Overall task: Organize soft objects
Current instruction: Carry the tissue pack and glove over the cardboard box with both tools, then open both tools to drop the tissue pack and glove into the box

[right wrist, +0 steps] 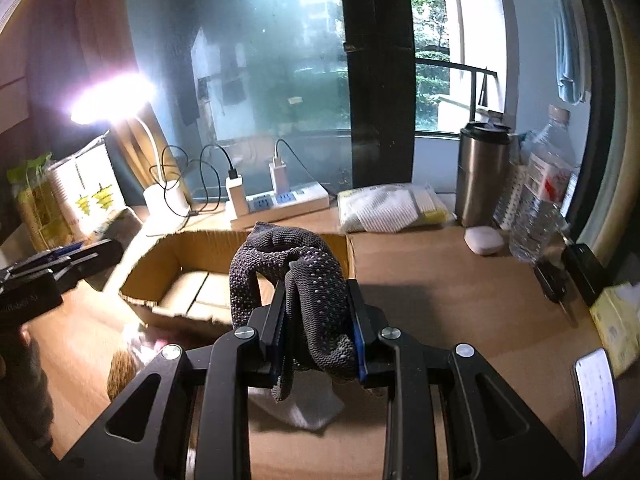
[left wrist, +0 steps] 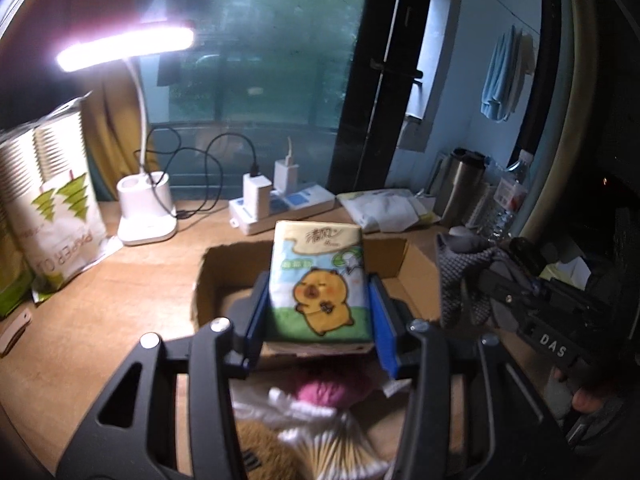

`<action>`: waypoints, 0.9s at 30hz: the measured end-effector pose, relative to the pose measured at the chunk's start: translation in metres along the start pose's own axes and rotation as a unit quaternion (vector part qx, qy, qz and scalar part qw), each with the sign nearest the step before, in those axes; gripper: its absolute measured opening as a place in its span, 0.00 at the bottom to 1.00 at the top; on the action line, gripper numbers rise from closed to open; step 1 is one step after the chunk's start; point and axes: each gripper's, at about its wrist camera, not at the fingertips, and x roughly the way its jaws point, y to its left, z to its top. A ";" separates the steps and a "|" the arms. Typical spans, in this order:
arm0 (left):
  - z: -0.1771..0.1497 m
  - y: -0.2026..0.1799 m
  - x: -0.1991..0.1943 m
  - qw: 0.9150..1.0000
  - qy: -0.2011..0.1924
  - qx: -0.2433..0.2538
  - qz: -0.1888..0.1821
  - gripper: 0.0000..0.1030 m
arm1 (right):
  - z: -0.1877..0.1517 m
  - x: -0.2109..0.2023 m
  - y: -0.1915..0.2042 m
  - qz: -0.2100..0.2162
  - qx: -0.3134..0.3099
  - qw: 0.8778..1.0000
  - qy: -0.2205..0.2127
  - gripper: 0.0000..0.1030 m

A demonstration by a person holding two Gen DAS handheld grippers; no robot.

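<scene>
While lamp (left wrist: pixel 124 46) lit, left hand-held gripper (left wrist: pixel 318 312) seen clamped on tissue pack (left wrist: pixel 318 280), pack held upright above open cardboard box (left wrist: pixel 224 276) on worktop (left wrist: pixel 100 300). Right hand-held gripper (right wrist: pixel 318 320) seen clamped on dark knitted glove (right wrist: pixel 296 272), bunched between blue pads, held over near edge of box. Pink and white soft items (left wrist: pixel 320 394) blurred below left gripper.

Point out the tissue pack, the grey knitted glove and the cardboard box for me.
tissue pack (left wrist: pixel 318 280), left wrist view, on its printed front between the left gripper's pads.
grey knitted glove (right wrist: pixel 316 288), right wrist view, on the dotted bunched fabric above the right gripper's pads.
cardboard box (right wrist: pixel 176 248), right wrist view, on its inner back wall.
</scene>
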 end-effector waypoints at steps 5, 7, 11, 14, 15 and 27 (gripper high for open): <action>0.010 -0.007 0.025 1.000 0.010 0.003 -0.011 0.45 | 0.017 0.020 0.000 0.007 0.000 1.000 -0.001 0.27; 0.012 -0.010 0.035 1.000 0.016 0.003 -0.015 0.45 | 0.022 0.026 -0.001 0.010 0.002 1.000 -0.002 0.27; 0.017 -0.016 0.053 0.999 0.026 0.003 -0.022 0.45 | 0.030 0.036 -0.004 0.012 0.002 1.000 -0.002 0.27; 0.017 -0.020 0.065 0.999 0.032 0.007 -0.026 0.45 | 0.032 0.047 -0.008 0.014 0.006 1.000 0.004 0.27; 0.016 -0.020 0.069 0.999 0.035 0.008 -0.028 0.45 | 0.032 0.050 -0.009 0.015 0.009 1.000 0.005 0.27; -0.001 -0.018 0.119 0.995 0.095 -0.003 -0.030 0.46 | 0.020 0.089 -0.013 0.028 0.027 0.998 0.048 0.27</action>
